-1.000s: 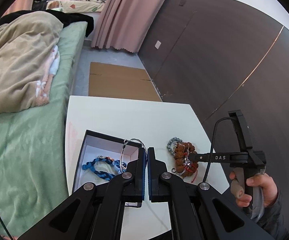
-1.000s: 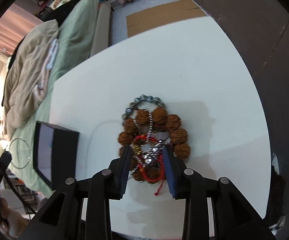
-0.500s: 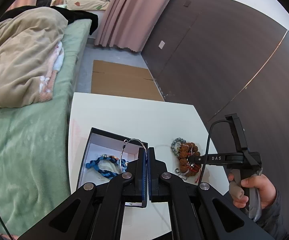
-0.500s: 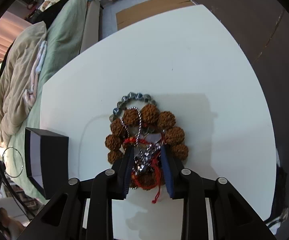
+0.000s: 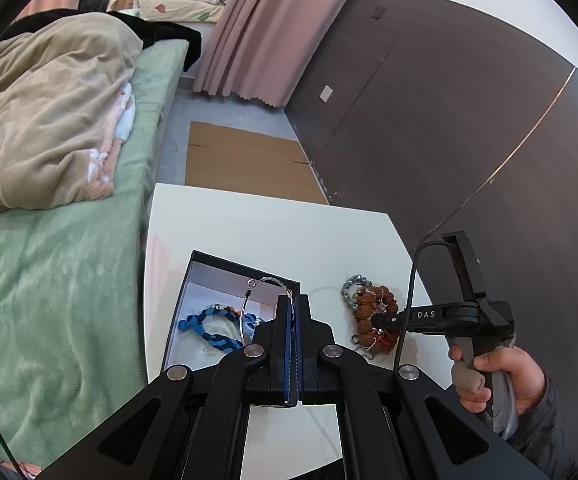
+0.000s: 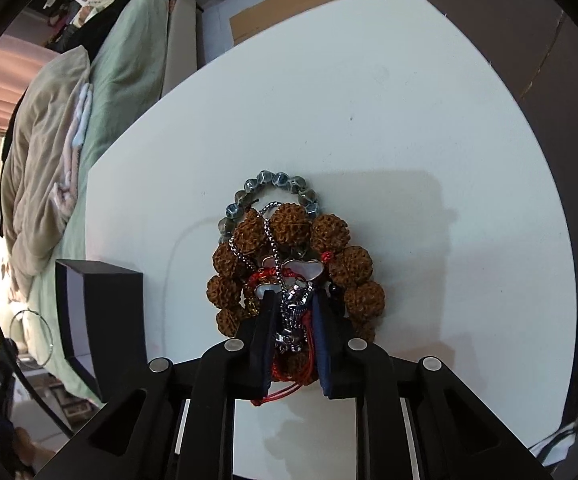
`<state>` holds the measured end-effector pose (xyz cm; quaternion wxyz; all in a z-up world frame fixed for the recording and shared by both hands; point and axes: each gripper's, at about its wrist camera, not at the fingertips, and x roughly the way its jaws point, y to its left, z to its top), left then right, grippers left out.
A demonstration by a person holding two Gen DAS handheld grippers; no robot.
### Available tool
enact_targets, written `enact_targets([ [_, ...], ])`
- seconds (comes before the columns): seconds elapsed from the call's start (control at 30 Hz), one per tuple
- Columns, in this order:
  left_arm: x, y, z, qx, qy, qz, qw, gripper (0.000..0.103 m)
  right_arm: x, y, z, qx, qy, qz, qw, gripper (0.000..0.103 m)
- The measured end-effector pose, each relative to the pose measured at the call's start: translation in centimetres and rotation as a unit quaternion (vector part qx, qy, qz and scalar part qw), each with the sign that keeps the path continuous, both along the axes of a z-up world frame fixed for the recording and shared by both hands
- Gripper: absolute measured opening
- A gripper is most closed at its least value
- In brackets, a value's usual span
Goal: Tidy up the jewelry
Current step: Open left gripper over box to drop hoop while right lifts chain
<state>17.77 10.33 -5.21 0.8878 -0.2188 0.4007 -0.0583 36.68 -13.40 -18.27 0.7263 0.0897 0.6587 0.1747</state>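
So the black box sits on the white table, on the bed side of it, and I'll use it as the reference point. Inside the box there's a blue braided bracelet lying on the pale lining. The left hand-held gripper is up over the box's near right corner with its fingers pinched together on a thin silver wire hoop, and the hoop hangs out over the inside of the box. You can spot the same hoop in the right wrist view, just past the box.

To the right of the box, a little way off on the bare table, is the jewelry pile: a ring of big brown seed beads, a grey-blue bead bracelet peeking out at the far edge, a silver chain draped across, and some red cord trailing toward the camera. The right hand-held gripper is down on the near part of that pile, fingers part-closed around a shiny silver charm cluster and the red cord. Can't tell if it's really squeezing yet.

From the left wrist view the right hand-held gripper comes in from the side opposite the box, with the person's hand wrapped on its handle.
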Motion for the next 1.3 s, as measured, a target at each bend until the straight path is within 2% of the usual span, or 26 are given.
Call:
enact_targets([
  [0.27, -0.2, 0.4, 0.1, -0.003, -0.002, 0.004, 1.0, 0.001, -1.3, -0.2, 3.5, 0.008, -0.052, 0.011, 0.999, 0.017],
  [0.5, -0.3, 0.6, 0.2, -0.005, -0.006, 0.006, 0.9999, 0.001, -2.4, -0.2, 8.8, 0.042, -0.103, 0.024, 0.993, 0.017],
  [0.93, 0.8, 0.4, 0.6, -0.03, -0.012, -0.001, 0.9995, 0.001, -5.2, 1.2, 19.6, 0.086, -0.197, 0.051, 0.975, 0.017],
  [1.1, 1.9, 0.6, 0.2, -0.046, 0.014, 0.0, 0.9988, 0.003, -6.1, 2.1, 23.9, 0.102, -0.234, 0.061, 0.965, 0.017],
  [1.13, 2.0, 0.7, 0.2, -0.049, 0.02, 0.0, 0.9986, 0.007, -6.3, 2.3, 25.0, 0.105, -0.243, 0.064, 0.962, 0.017],
  [1.2, 1.8, 0.9, 0.3, -0.051, 0.021, 0.002, 0.9985, 0.028, -6.7, 2.8, 26.5, 0.108, -0.258, 0.07, 0.958, 0.017],
  [1.23, 1.6, 1.0, 0.5, -0.052, 0.018, 0.005, 0.9985, 0.049, -6.8, 3.0, 27.2, 0.109, -0.263, 0.072, 0.956, 0.017],
  [1.27, 1.3, 1.2, 0.8, -0.054, 0.008, 0.012, 0.9984, 0.06, -7.0, 3.3, 28.0, 0.111, -0.269, 0.075, 0.954, 0.017],
  [1.3, 1.0, 1.4, 1.0, -0.055, 0.001, 0.015, 0.9983, 0.061, -7.1, 3.7, 28.8, 0.112, -0.277, 0.078, 0.951, 0.017],
])
